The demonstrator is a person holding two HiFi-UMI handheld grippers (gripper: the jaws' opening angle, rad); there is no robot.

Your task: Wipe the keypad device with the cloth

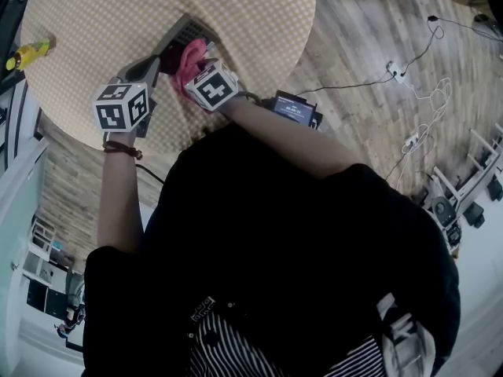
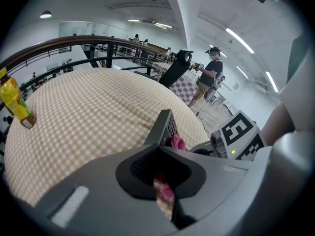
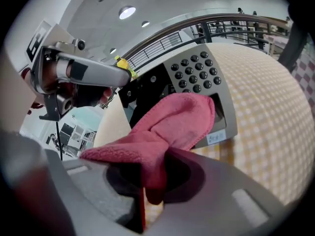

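1. Right gripper (image 3: 155, 175): jaws pinched tight on a bunched end of the pink cloth (image 3: 172, 122). The rest of the cloth fans out ahead of the jaws.
2. Straight ahead of that gripper, the free end of the cloth lies on the lower face of the grey keypad (image 3: 197, 75). It covers the part below the buttons, and the rows of round dark buttons show just past it.
3. Left gripper (image 2: 160, 152): jaws closed down on the keypad's edge. From its own view the keypad sticks up right in front of the jaws, edge-on and tilted, with a bit of pink peeking beside it.
4. The two grippers are close together, with the right one just to the left gripper's right.
5. Under both is a round table (image 3: 266, 112) with a yellow checked cover.
6. Far off to the left gripper's left, near the table edge, stands a yellow bottle (image 2: 15, 104).
7. Beyond the table runs a dark railing (image 2: 74, 42).
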